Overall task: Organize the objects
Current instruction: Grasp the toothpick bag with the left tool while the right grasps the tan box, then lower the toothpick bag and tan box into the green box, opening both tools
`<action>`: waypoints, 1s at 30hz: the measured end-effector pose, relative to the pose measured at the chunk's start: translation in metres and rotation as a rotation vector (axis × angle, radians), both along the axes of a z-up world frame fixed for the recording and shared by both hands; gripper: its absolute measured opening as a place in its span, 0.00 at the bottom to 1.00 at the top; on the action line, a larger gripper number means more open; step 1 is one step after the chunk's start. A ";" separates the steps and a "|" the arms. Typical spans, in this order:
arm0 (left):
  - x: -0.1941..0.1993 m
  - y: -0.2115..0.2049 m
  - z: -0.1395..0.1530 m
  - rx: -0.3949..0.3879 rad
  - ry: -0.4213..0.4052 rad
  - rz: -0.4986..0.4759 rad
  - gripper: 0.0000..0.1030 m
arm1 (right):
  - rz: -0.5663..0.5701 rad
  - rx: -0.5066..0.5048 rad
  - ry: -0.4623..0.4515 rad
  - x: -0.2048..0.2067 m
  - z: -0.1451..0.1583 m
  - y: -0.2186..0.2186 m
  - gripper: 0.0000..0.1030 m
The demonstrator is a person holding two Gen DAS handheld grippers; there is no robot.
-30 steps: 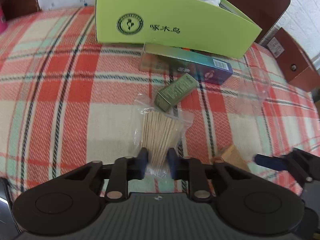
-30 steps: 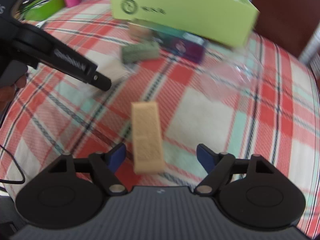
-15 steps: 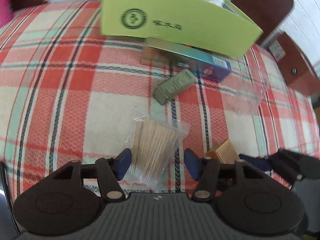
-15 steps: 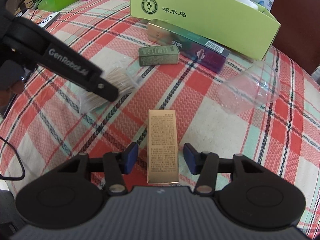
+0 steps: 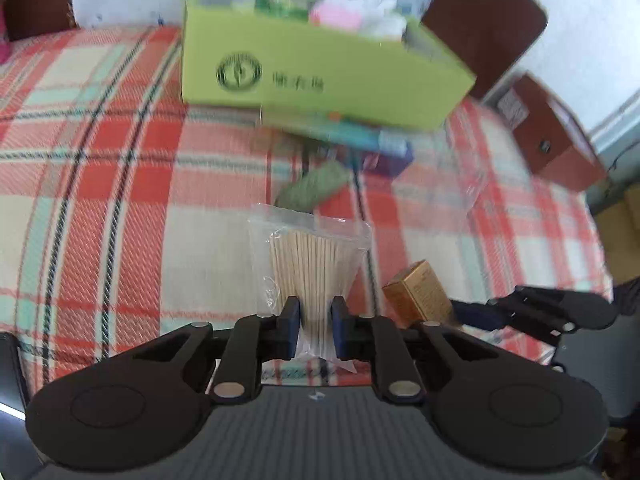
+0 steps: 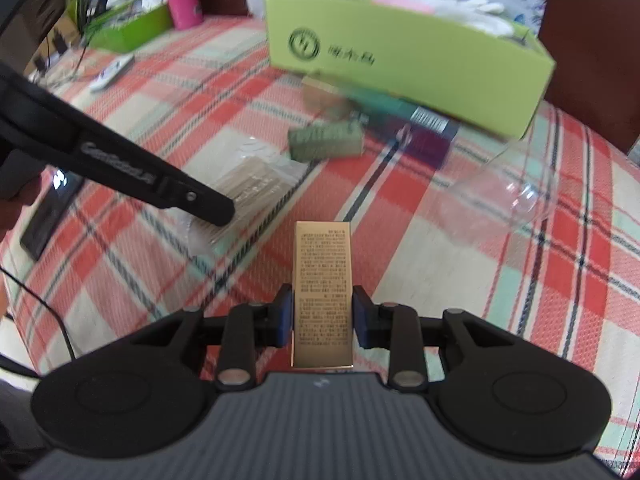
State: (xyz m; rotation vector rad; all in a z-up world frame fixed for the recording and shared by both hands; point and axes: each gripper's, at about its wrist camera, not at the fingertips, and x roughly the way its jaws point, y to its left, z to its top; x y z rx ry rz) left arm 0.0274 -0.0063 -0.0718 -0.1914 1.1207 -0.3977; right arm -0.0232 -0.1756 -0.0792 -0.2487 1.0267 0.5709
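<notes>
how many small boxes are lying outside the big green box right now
3. The gold box sits between the right claw pads; the olive box lies mid-table; the long teal-purple box lies against the green box. Others may be hidden behind it.

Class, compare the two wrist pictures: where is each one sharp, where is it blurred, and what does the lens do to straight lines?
Left wrist: the toothpick bag in the left gripper is sharp; the green box behind smears. Right wrist: print on the gold box is crisp; the small green carton blurs. Both: fisheye bends the plaid tablecloth.
</notes>
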 end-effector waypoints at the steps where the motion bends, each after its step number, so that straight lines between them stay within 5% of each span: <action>1: 0.000 0.002 0.007 -0.013 -0.015 0.010 0.16 | -0.010 0.012 -0.007 0.002 0.004 -0.002 0.29; 15: 0.034 0.015 0.093 -0.067 -0.232 0.088 0.16 | -0.144 0.166 -0.151 0.048 0.069 -0.029 0.29; 30: 0.123 0.007 0.122 -0.047 -0.325 0.120 0.16 | -0.212 0.197 -0.318 0.145 0.111 -0.039 0.29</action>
